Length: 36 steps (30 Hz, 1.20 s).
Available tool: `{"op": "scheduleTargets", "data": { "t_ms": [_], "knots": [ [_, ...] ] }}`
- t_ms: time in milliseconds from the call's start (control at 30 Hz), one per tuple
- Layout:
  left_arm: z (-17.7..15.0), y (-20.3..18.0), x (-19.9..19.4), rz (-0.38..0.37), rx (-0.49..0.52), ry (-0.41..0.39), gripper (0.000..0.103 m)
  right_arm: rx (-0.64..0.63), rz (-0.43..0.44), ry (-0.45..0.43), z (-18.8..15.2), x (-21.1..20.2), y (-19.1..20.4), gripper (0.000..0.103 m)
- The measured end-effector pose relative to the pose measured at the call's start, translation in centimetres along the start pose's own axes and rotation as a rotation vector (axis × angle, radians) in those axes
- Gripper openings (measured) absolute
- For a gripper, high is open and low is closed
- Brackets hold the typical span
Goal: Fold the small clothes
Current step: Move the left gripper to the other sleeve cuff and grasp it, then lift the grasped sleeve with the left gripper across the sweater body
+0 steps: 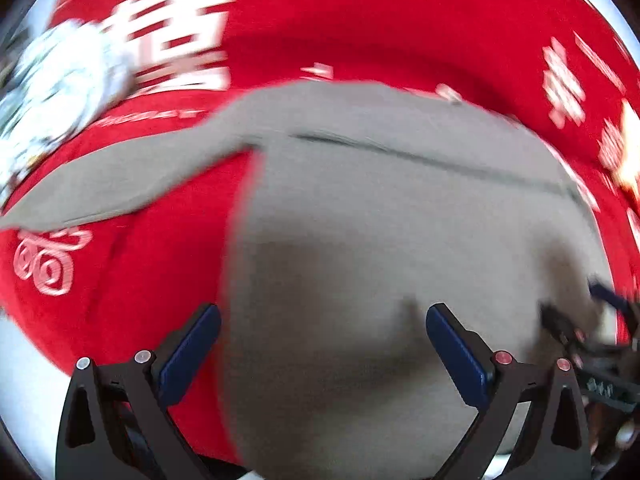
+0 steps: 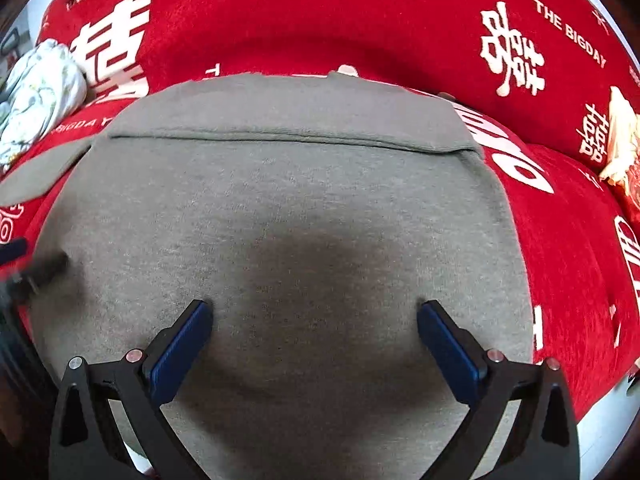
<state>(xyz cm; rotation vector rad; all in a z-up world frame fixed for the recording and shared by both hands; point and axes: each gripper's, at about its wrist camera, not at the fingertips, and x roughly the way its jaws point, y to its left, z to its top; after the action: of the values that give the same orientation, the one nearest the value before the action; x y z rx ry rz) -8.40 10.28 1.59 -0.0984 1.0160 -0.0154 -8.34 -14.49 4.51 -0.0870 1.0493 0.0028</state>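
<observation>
One grey garment [image 2: 288, 208] lies spread flat on a red cloth [image 2: 360, 20] printed with white characters and English words such as "THE BIGDAY". Its far edge is folded over into a band with a straight seam running across the width, and one sleeve [image 1: 100, 184] sticks out to the left, lying flat on the red cloth. A second sleeve cannot be made out.

There are two hand-held grippers. The right hand-held gripper [image 2: 314, 316] hangs just above the middle of the garment, pointing forward over it, with its two blue-padded fingers [image 2: 182, 346] spread wide and nothing between them; a dark shadow falls on the fabric between the fingers. The left hand-held gripper [image 1: 322, 320] sits over the garment's left edge, also spread wide and holding nothing: its left finger [image 1: 188, 360] is above the red cloth, its right one above the grey fabric. In each wrist view the other gripper shows only as a dark, blurred shape at the frame edge, the left one at the far left of the right wrist view [image 2: 24, 268], the right one at the far right of the left wrist view [image 1: 592, 344].

One pale, patterned bundle of fabric [image 2: 40, 88] lies at the far left on the red cloth, well apart from the garment. One cream and orange thing [image 2: 624, 152] at the far right is cut off by the frame and hard to identify. The left wrist view is smeared with motion blur, so the printing there is unreadable. No hand or sleeve of the person is clearly visible.
</observation>
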Motion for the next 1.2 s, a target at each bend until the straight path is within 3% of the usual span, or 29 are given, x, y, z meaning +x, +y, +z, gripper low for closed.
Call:
{"op": "scheduleTargets", "data": {
  "t_ms": [300, 367, 433, 533, 600, 633, 667, 700, 733, 767, 933, 1200],
  "knots": [
    [4.0, 22.4, 1.4, 0.252, -0.564, -0.023, 0.103, 0.021, -0.011, -0.012, 0.0, 0.0, 0.1, 0.103],
    [4.1, 27.0, 2.4, 0.261, -0.674, -0.016, 0.103, 0.018, -0.016, -0.011, 0.2, 0.1, 0.3, 0.103],
    [3.9, 30.1, 3.4, 0.214, -0.78, -0.031, 0.103, 0.012, -0.018, -0.011, 0.4, 0.2, 0.5, 0.103],
    [5.7, 31.4, 4.0, 0.251, -0.757, -0.072, 0.103, 0.015, -0.021, 0.004, 1.0, 0.4, 0.9, 0.103],
    [7.1, 31.3, 4.8, 0.232, -0.699, -0.089, 0.103, 0.021, -0.022, 0.014, 1.4, 0.6, 1.1, 0.103],
    [7.8, 31.0, 5.1, 0.198, -0.668, -0.109, 0.094, 0.023, -0.023, 0.016, 1.6, 0.7, 1.3, 0.103],
    [8.3, 30.6, 5.3, 0.203, -0.645, -0.122, 0.068, 0.025, -0.024, 0.019, 1.8, 0.8, 1.5, 0.103],
    [9.0, 30.2, 5.6, 0.216, -0.614, -0.115, 0.052, 0.025, -0.025, 0.022, 1.9, 0.9, 1.6, 0.103],
    [9.4, 30.5, 5.9, 0.195, -0.605, -0.105, 0.025, 0.025, -0.026, 0.026, 2.0, 0.9, 1.7, 0.103],
    [9.5, 30.7, 6.1, 0.176, -0.615, -0.101, 0.013, 0.022, -0.025, 0.033, 2.2, 1.0, 1.7, 0.103],
    [9.5, 31.6, 4.8, 0.147, -0.674, -0.13, 0.008, -0.007, -0.02, 0.048, 4.0, 1.2, 1.9, 0.103],
    [11.3, 30.4, 1.5, 0.258, -0.583, -0.145, 0.008, -0.034, -0.019, -0.005, 8.4, 2.7, 3.4, 0.103]
  ]
}}
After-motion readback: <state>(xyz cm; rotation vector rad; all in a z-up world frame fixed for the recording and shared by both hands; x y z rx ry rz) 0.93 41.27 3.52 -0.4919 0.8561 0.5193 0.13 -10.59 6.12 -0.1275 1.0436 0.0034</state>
